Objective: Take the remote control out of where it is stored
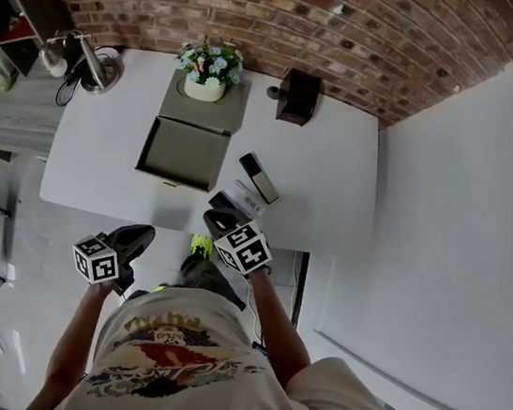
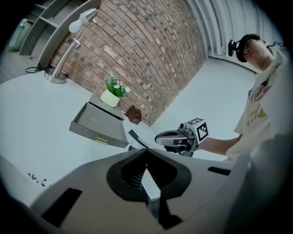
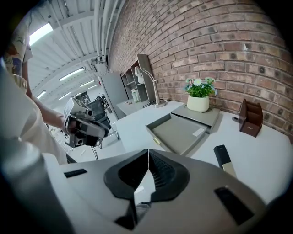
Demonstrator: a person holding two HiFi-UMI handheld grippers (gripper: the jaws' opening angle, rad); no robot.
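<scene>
Hovering off the table's [image 1: 334, 191] near edge, the left gripper [image 1: 141, 235] is holding its jaws together, empty; the drawer [image 1: 183, 153] is sitting open; the right gripper [image 1: 218, 220] is hanging closed, empty; the remote control [image 1: 258, 178] is lying on the table, just right of the drawer.

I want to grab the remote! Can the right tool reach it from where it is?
Probably yes. The remote lies out on the table beside the open drawer, just past the right tool, with nothing blocking it. The tool's jaws are shut, so they would need to open first.
</scene>
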